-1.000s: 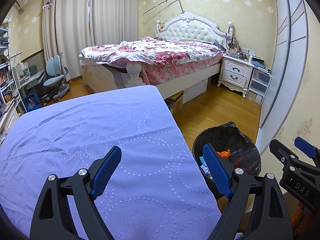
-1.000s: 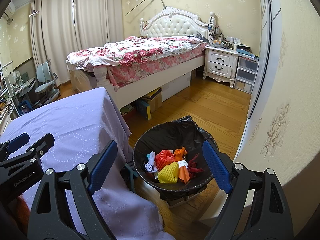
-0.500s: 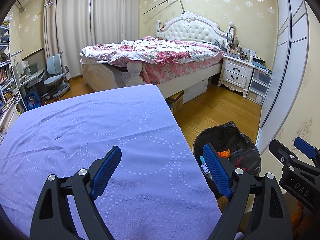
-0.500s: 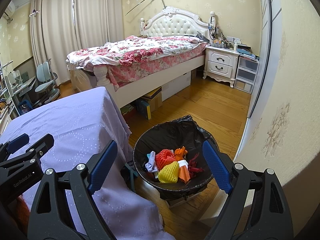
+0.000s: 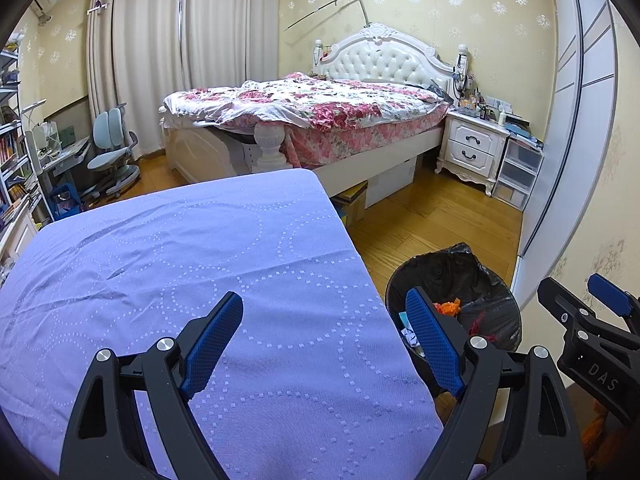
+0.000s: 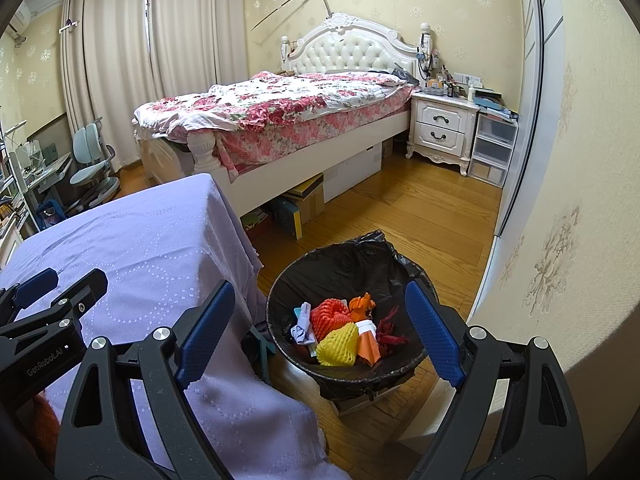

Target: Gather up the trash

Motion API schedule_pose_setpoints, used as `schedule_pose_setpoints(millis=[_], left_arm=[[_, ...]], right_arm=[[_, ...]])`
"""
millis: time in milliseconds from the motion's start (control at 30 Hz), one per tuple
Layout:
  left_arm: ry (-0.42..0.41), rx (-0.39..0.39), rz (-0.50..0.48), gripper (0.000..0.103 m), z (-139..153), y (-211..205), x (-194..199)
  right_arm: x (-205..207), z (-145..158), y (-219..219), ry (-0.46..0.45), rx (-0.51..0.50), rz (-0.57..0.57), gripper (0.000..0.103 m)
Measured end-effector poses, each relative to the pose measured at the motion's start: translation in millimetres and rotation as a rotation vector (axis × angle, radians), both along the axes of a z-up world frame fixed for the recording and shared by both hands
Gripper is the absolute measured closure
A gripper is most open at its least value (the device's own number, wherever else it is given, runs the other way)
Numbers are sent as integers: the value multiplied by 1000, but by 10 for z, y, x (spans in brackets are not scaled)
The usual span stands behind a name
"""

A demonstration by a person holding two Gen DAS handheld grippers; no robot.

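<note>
Grippers both empty, jaws wide apart: left gripper [image 5: 324, 342] over lavender tablecloth [image 5: 180, 264], right gripper [image 6: 320, 330] above black-lined trash bin [image 6: 340, 264] holding yellow foam net [image 6: 338, 346].

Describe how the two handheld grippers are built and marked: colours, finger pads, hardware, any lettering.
Both match: the left gripper and right gripper have matte black, cut-out frames with silver screws at the joints. Each finger carries a blue pad with a fine dimpled texture. White lettering shows on the bodies: "GenRobot.AI" on the left one, "DAS" on the right. No cables or sleeves are visible.
</note>
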State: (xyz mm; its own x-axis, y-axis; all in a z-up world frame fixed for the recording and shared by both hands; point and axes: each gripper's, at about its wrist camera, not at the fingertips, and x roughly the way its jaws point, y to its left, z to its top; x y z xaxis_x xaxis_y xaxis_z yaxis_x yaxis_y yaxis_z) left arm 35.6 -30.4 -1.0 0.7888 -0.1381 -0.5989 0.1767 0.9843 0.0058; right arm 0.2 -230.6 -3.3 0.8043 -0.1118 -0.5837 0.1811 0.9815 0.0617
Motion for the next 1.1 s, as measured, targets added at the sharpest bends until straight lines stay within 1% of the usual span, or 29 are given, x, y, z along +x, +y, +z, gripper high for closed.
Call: schedule_pose_setpoints(millis=[333, 433, 600, 800, 900, 1000, 1100], left_arm=[[2, 2, 10, 20, -4, 10, -8], [14, -7, 11, 20, -34, 41, -5], [12, -25, 11, 20, -56, 59, -28], [-15, -12, 15, 20, -32, 53, -32], [-10, -11, 44, 18, -27, 110, 20], [-19, 10, 76, 18, -42, 211, 53], [-15, 27, 123, 18, -72, 401, 119]], right_arm=[[2, 4, 3, 1, 0, 0, 18], [2, 5, 4, 0, 0, 1, 18], [3, 4, 7, 1, -1, 0, 18], [-5, 6, 37, 4, -1, 8, 18], [3, -3, 89, 6, -3, 19, 18], [44, -19, 169, 15, -2, 43, 18], [108, -31, 268, 27, 1, 74, 18]])
